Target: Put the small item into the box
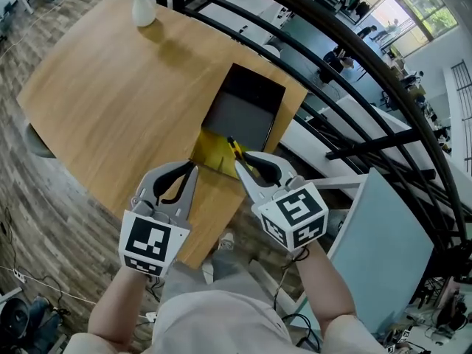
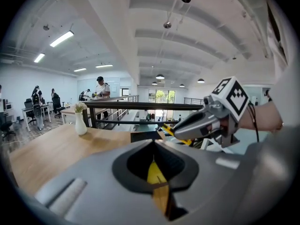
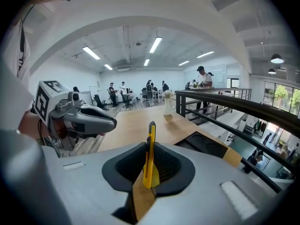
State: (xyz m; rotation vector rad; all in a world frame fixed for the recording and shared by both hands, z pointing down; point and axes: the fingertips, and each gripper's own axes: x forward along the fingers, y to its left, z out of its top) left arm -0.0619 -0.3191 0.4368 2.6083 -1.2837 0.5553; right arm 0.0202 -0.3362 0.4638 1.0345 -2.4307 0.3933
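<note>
Yellow and slim, a utility knife (image 3: 150, 149) is clamped between the jaws of the right gripper (image 1: 240, 161), held over the tabletop's near edge. Its long axis runs along the jaws, with the black tip pointing away toward the box. Just beside it, the left gripper (image 1: 193, 169) has its jaws pressed together on nothing. Beyond them a dark box (image 1: 247, 105) sits on the wooden table (image 1: 110, 102) by the right edge, a yellow flap (image 1: 212, 153) at its near end. A white vase (image 1: 142, 6) stands at the far edge.
</note>
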